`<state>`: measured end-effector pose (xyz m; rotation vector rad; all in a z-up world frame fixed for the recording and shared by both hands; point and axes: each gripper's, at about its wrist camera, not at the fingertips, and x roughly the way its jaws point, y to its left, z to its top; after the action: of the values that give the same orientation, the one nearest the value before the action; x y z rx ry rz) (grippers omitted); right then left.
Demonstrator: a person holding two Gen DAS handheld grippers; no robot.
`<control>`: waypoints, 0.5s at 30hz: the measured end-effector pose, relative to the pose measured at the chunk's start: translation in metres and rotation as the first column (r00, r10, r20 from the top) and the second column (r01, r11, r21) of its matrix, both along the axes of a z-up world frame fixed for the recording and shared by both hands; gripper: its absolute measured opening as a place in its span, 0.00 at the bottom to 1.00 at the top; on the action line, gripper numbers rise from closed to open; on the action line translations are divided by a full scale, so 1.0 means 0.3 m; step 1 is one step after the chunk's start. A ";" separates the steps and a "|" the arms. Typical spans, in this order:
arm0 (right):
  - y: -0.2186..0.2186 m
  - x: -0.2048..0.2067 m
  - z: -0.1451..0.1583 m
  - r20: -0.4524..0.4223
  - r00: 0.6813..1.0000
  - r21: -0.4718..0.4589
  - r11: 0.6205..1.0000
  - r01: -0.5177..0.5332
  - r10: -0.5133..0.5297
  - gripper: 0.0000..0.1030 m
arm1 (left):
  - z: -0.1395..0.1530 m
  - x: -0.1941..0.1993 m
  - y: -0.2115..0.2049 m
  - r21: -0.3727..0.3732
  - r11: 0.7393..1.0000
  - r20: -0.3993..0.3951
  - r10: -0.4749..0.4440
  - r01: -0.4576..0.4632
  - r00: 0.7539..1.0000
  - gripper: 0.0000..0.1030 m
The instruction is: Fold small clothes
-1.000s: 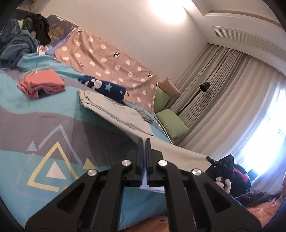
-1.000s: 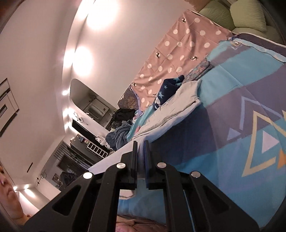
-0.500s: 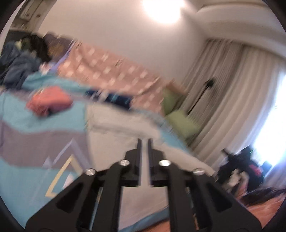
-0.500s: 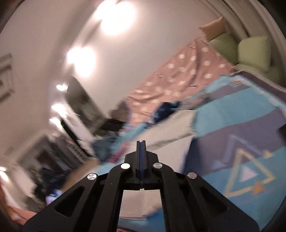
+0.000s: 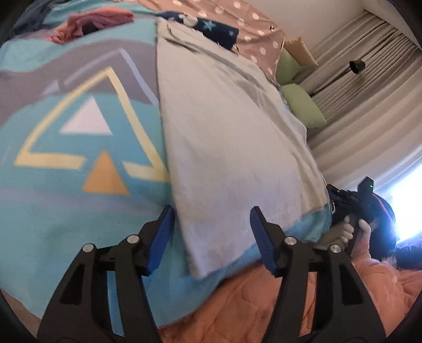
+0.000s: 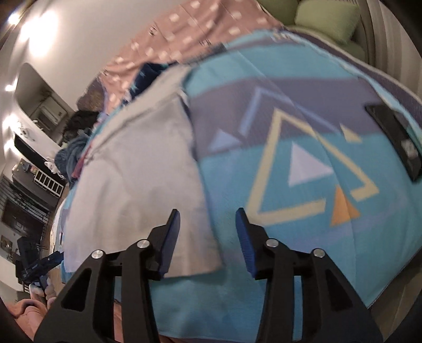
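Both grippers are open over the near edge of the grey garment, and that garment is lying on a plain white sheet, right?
Not quite: the grey garment lies on a turquoise blanket patterned with triangles, not a plain white sheet; the left wrist view shows it clearly. The rest holds: the left gripper and right gripper are both open at the garment's near edge, jaws just opened, nothing clamped.

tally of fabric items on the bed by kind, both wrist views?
Pale grey garment laid flat: 1
Folded pink clothes stack: 1
Navy star-print piece: 1
Green pillows: 2
Beige pillow: 1
Dark and blue clothes heap, too blurred to split: 1
Total: 7
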<state>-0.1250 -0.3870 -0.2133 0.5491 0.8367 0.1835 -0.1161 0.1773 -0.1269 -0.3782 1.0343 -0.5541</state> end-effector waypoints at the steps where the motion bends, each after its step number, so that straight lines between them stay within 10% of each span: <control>1: -0.001 -0.009 0.000 0.020 1.000 0.018 1.000 -0.018 0.018 0.54 | -0.002 0.001 -0.008 0.015 1.000 0.009 -0.002 0.002 1.000 0.59; 4: 0.024 -0.002 -0.006 0.040 0.995 0.051 0.994 -0.093 0.091 0.60 | 0.007 0.022 -0.006 -0.033 0.999 -0.003 0.021 -0.021 1.000 0.41; 5: 0.043 0.007 -0.007 0.042 0.992 0.050 0.992 -0.118 0.115 0.40 | -0.008 0.036 -0.008 -0.074 0.997 -0.019 0.011 -0.012 1.000 0.03; 6: 0.052 0.021 -0.018 0.025 0.989 0.105 0.983 -0.150 0.148 0.07 | -0.019 0.045 -0.012 -0.095 0.995 -0.035 0.018 -0.022 0.999 0.02; 12: -0.037 -0.067 0.140 0.279 0.958 0.426 0.884 -0.191 0.072 0.06 | 0.211 -0.010 0.041 -0.291 0.956 0.220 0.096 -0.029 0.971 0.02; 15: -0.008 -0.131 0.250 0.384 0.917 0.374 0.890 -0.262 0.108 0.06 | 0.349 -0.063 0.084 -0.289 0.956 0.341 0.144 -0.042 0.929 0.02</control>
<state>-0.1642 -0.3893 -0.1382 0.8102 0.4915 0.6364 -0.1350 0.2025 -0.0220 -0.5485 0.5812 -0.6566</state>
